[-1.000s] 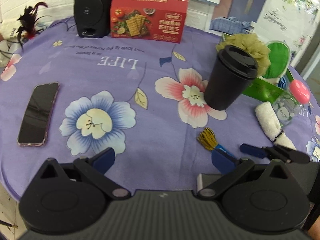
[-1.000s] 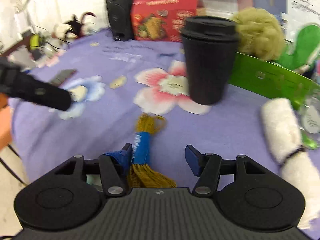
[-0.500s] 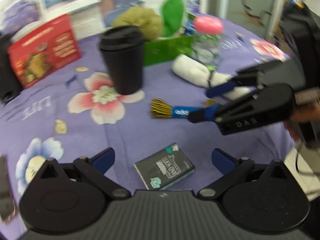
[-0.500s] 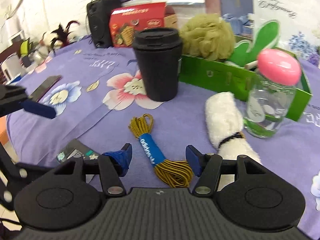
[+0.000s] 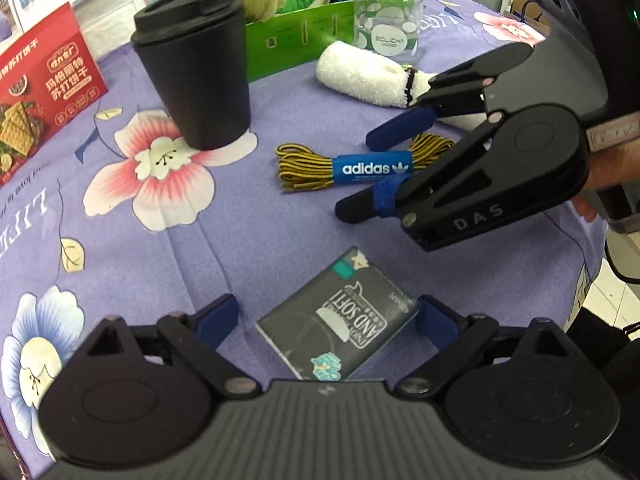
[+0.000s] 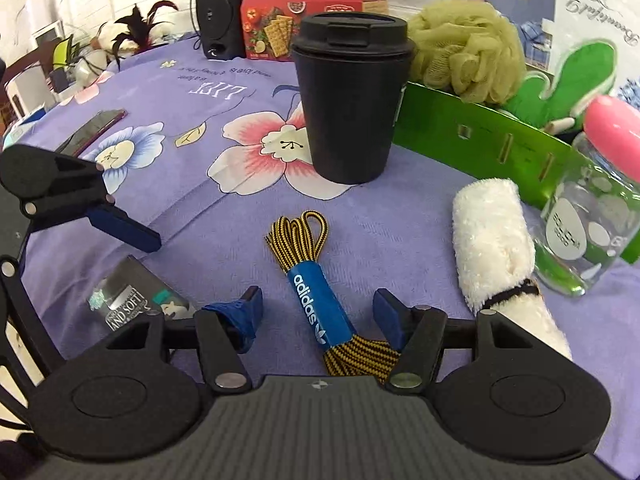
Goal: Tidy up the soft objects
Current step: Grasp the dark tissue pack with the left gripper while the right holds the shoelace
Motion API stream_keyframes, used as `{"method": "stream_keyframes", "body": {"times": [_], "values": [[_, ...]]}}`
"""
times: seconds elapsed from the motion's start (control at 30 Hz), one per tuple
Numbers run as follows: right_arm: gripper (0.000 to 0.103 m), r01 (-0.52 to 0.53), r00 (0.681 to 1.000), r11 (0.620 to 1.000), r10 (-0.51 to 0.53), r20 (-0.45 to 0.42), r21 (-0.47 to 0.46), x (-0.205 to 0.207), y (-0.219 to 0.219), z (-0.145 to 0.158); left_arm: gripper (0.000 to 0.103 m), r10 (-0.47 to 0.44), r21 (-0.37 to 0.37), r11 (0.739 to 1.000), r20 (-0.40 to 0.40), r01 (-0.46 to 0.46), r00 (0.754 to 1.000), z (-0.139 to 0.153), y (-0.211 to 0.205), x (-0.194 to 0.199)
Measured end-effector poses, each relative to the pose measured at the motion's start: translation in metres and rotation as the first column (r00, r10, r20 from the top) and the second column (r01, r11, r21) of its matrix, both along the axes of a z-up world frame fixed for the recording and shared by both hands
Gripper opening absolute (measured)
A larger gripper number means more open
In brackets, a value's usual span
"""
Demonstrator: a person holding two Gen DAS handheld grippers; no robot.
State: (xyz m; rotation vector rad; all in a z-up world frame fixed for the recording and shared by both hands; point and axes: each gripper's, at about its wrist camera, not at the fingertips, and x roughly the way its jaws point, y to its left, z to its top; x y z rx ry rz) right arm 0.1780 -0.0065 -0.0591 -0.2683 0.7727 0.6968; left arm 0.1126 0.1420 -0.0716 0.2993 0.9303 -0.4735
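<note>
A dark tissue pack lies on the purple cloth between the open jaws of my left gripper; the pack also shows in the right wrist view. A bundle of yellow-black laces with a blue band lies between the open jaws of my right gripper, also in the left wrist view. A rolled white towel lies to its right. A green box behind holds a yellow-green mesh sponge and a green glove.
A black lidded cup stands just beyond the laces. A clear jar with a pink lid stands beside the towel. A red cracker box, a speaker and a phone sit further back. The table edge is near my left gripper.
My left gripper has swung right and come down around the tissue pack. My right gripper has closed in on the lace bundle, which now lies between its jaws.
</note>
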Motion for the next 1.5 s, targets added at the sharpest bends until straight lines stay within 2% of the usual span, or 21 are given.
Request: {"method": "stream_keyframes", "body": {"times": [0.3, 0.43, 0.5, 0.53, 0.57, 0.6, 0.63, 0.67, 0.77, 0.87, 1.07, 1.13, 1.2, 1.3, 1.4, 1.5], "values": [[0.052, 0.003, 0.999, 1.000, -0.003, 0.051, 0.008, -0.005, 0.000, -0.004, 0.096, 0.033, 0.004, 0.999, 0.004, -0.033, 0.999, 0.000, -0.002, -0.002], [0.053, 0.015, 0.998, 1.000, -0.015, 0.053, 0.011, -0.005, 0.001, -0.003, 0.082, 0.029, 0.004, 1.000, 0.001, -0.029, 1.000, 0.003, -0.004, -0.005], [0.052, 0.015, 0.999, 1.000, -0.015, 0.048, 0.012, -0.004, 0.001, -0.002, 0.080, 0.032, 0.014, 0.999, 0.000, -0.032, 0.999, 0.004, -0.007, -0.006], [0.048, 0.016, 0.999, 1.000, -0.017, 0.045, 0.019, -0.004, -0.001, -0.002, 0.079, 0.033, 0.018, 0.999, 0.002, -0.033, 0.999, 0.005, -0.008, -0.007], [0.039, 0.014, 0.999, 1.000, -0.015, 0.049, 0.024, -0.004, -0.002, -0.002, 0.079, 0.038, 0.020, 0.999, 0.004, -0.038, 0.999, 0.005, -0.008, -0.008], [0.029, 0.010, 0.998, 1.000, -0.011, 0.062, 0.019, -0.006, -0.002, -0.003, 0.078, 0.043, 0.022, 0.999, 0.006, -0.043, 0.999, 0.005, -0.009, -0.009], [0.014, 0.009, 0.997, 1.000, -0.009, 0.077, 0.013, -0.009, -0.002, -0.002, 0.077, 0.051, 0.022, 0.998, 0.008, -0.051, 0.999, 0.005, -0.009, -0.010], [0.008, 0.007, 0.996, 1.000, -0.008, 0.085, 0.009, -0.011, -0.003, -0.001, 0.076, 0.062, 0.019, 0.998, 0.007, -0.062, 0.998, 0.006, -0.009, -0.012], [0.002, 0.003, 0.996, 1.000, -0.004, 0.087, 0.011, -0.015, -0.007, 0.000, 0.076, 0.107, -0.007, 0.994, -0.010, -0.107, 0.994, 0.006, -0.004, -0.014], [0.001, 0.021, 0.997, 0.999, -0.024, 0.078, 0.035, -0.018, -0.015, 0.004, 0.076, 0.163, -0.033, 0.986, -0.011, -0.163, 0.987, 0.010, 0.002, -0.016], [0.001, 0.051, 0.988, 0.995, -0.063, 0.144, 0.087, -0.024, -0.029, 0.027, 0.075, 0.244, -0.097, 0.965, 0.012, -0.242, 0.970, 0.030, 0.016, -0.008], [0.001, 0.057, 0.987, 0.995, -0.069, 0.143, 0.083, -0.022, -0.031, 0.026, 0.075, 0.259, -0.107, 0.961, 0.019, -0.255, 0.966, 0.032, 0.020, -0.004], [0.003, 0.057, 0.988, 0.997, -0.065, 0.138, 0.059, -0.021, -0.030, 0.019, 0.075, 0.263, -0.102, 0.960, 0.004, -0.261, 0.965, 0.027, 0.022, 0.000], [0.009, 0.045, 0.995, 0.996, -0.051, 0.088, 0.073, -0.018, -0.030, 0.013, 0.075, 0.273, -0.071, 0.959, -0.042, -0.275, 0.961, 0.011, 0.022, 0.004], [0.014, -0.012, 0.998, 1.000, 0.011, 0.064, 0.015, -0.019, -0.023, 0.015, 0.075, 0.266, -0.050, 0.962, -0.026, -0.267, 0.964, 0.005, 0.019, 0.002], [0.018, -0.072, 0.995, 0.988, 0.080, 0.053, -0.136, -0.026, -0.018, 0.012, 0.075, 0.261, -0.053, 0.964, -0.021, -0.262, 0.965, 0.005, 0.020, 0.001]]}}
